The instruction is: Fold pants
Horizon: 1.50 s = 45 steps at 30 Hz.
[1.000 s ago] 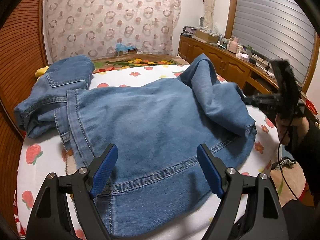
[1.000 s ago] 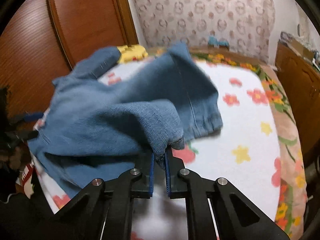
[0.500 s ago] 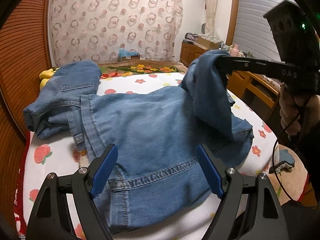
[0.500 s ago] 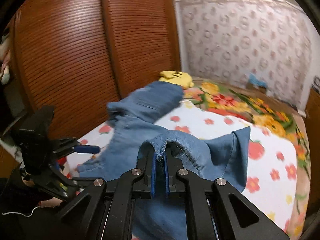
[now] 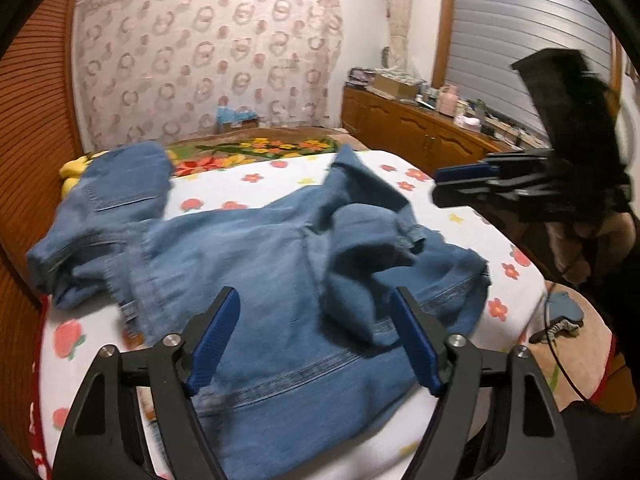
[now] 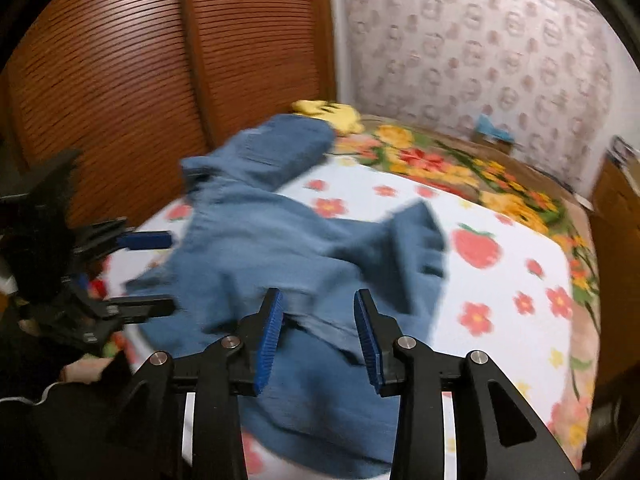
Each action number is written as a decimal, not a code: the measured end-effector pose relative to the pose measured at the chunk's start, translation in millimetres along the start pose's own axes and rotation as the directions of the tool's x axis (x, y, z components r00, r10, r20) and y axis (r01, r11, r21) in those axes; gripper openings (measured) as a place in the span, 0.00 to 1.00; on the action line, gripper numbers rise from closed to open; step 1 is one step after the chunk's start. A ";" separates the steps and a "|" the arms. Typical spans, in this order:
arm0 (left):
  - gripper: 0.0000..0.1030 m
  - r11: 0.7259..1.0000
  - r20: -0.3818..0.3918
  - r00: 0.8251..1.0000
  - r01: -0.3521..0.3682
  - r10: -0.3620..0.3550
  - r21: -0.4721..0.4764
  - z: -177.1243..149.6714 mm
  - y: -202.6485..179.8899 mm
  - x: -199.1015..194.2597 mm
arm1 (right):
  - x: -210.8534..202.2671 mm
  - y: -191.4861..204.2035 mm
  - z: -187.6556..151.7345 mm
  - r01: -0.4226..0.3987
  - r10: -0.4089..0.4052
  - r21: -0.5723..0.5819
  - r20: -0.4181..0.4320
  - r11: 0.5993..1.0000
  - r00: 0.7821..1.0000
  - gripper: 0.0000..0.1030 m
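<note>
the bed (image 5: 256, 184), covered by a white sheet printed with flowers and strawberries, was used as the folding surface, and nearly all of its near part, directly ahead of both tools, was taken up by the pants (image 5: 256, 264). the blue denim was spread flat in its broad middle, probably so that a fold could be laid over it, while one end was bunched far ahead and to the left of the left gripper (image 5: 316, 340), beside a yellow soft toy (image 6: 332, 114) at the wooden shutter doors (image 6: 132, 64).

a loose leg end (image 5: 360, 248) was lying in a crumpled heap on top of the spread denim, just ahead of the left gripper's right finger. it was judged to have been dropped there as one step of a fold that was not yet flattened.

the right gripper (image 6: 318, 330) was held above the denim with its jaws opening; cloth was seen behind the gap, but no fabric was pinched by the blue pads (image 6: 270, 332), so the leg end was released. from the left wrist view the same tool was seen raised to the right, clear of the pants.

the left gripper was held wide above the near hem seam (image 5: 304, 376) with nothing between its fingers, its jaws closing slightly, presumably kept ready to smooth or take the near edge.
</note>
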<state>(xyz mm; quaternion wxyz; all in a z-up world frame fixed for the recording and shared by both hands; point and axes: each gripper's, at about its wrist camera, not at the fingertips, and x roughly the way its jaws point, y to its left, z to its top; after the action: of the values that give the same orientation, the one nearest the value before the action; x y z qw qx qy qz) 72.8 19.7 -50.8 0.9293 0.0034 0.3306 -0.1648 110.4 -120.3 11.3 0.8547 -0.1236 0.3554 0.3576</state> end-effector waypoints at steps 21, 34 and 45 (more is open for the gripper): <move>0.03 0.996 0.028 0.996 0.085 -0.086 0.031 2.5 -25.3 -5.9 | 37.2 -21.3 27.0 -0.034 0.031 0.067 0.039 0.997 0.999 0.05; 0.03 0.994 0.005 0.998 0.056 -0.056 -0.098 -42.9 2.0 -33.6 | 60.1 68.6 109.7 -0.178 0.184 -0.176 0.019 0.968 0.983 0.05; 0.47 0.989 -0.010 1.000 -0.014 0.013 -0.148 -46.8 25.2 -37.3 | 53.7 39.0 98.6 -0.121 0.125 -0.076 0.042 0.990 0.991 0.38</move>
<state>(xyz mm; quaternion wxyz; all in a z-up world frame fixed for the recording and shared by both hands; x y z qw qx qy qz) 24.7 60.2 -67.0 0.9265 -0.0627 0.3463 -0.1334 160.7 -18.4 46.3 0.8339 -0.1242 0.3292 0.4252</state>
